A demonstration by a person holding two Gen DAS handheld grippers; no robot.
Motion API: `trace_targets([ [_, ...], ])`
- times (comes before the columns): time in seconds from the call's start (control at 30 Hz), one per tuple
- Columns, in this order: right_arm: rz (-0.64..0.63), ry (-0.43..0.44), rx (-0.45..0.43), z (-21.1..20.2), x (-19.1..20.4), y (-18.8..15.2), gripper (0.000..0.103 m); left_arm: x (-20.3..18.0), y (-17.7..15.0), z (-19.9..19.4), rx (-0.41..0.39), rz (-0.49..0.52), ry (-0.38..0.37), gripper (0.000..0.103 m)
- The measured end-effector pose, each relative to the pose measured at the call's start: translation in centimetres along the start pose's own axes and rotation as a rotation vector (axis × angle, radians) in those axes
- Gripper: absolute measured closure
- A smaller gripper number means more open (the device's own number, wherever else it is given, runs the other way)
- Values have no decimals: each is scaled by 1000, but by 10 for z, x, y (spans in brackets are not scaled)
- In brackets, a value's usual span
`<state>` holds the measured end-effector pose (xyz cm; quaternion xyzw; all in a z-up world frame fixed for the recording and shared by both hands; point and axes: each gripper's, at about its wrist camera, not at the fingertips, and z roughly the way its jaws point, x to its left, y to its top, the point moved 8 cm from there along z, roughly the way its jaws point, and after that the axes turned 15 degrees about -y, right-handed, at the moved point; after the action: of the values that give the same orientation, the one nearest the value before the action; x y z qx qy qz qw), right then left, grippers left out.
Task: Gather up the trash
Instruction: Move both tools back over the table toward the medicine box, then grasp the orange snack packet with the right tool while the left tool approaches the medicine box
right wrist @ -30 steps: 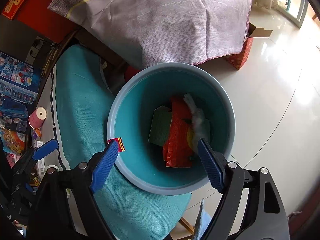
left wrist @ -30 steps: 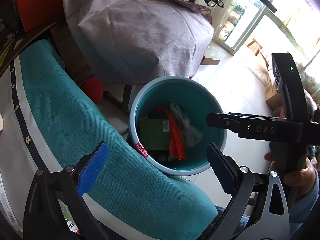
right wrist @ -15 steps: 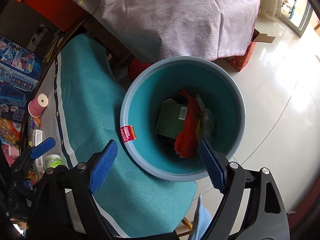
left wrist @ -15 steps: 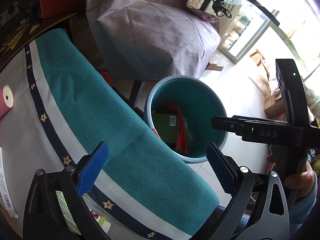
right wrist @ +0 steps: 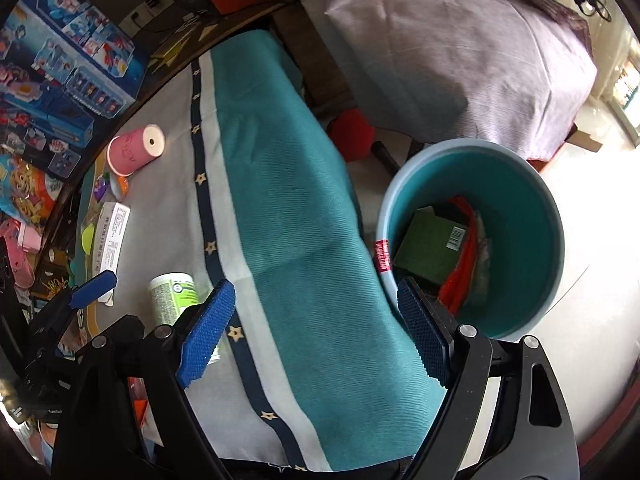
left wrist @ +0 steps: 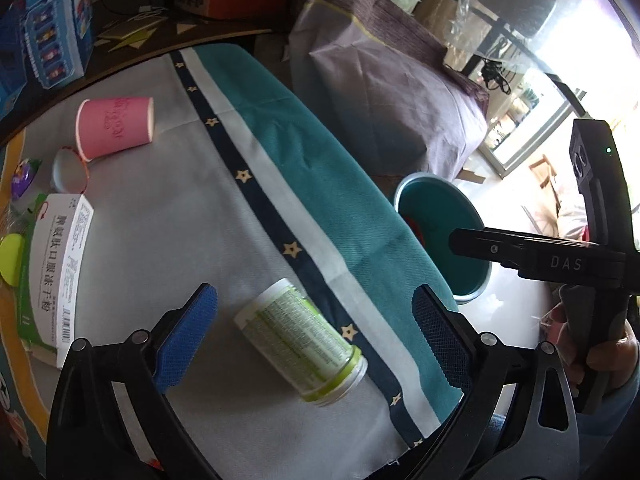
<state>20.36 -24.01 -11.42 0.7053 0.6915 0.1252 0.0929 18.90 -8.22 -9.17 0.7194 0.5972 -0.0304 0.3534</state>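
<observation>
Left wrist view: my left tongs (left wrist: 314, 334) hang released over the grey and teal cloth-covered table (left wrist: 168, 240), and the green-labelled plastic jar (left wrist: 301, 342) lies on its side right between my blue pads, untouched. A pink paper cup (left wrist: 116, 127) lies tipped over well ahead to my left, with a white printed carton (left wrist: 60, 276) nearer on that side. My right tongs (right wrist: 316, 330) are also released, holding nothing, over the teal strip at the table's edge. The round teal plastic bin (right wrist: 520, 188) stands just ahead to their right, holding a green box and what looks like a red wrapper.
</observation>
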Motion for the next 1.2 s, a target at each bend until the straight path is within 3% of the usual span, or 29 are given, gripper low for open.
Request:
trace_targets([
  [0.6, -321, -13, 29, -5, 199, -21, 23, 164, -70, -128, -159, -200, 109, 5],
  [0.93, -456, 5, 83, 18, 318, -37, 23, 235, -98, -163, -187, -262, 150, 5],
  [1.1, -456, 12, 110, 29, 341, -39, 23, 253, -98, -163, -168, -252, 161, 5],
  [1.2, -460, -2, 119, 34, 339, -42, 23, 250, -95, -155, -157, -234, 126, 5],
])
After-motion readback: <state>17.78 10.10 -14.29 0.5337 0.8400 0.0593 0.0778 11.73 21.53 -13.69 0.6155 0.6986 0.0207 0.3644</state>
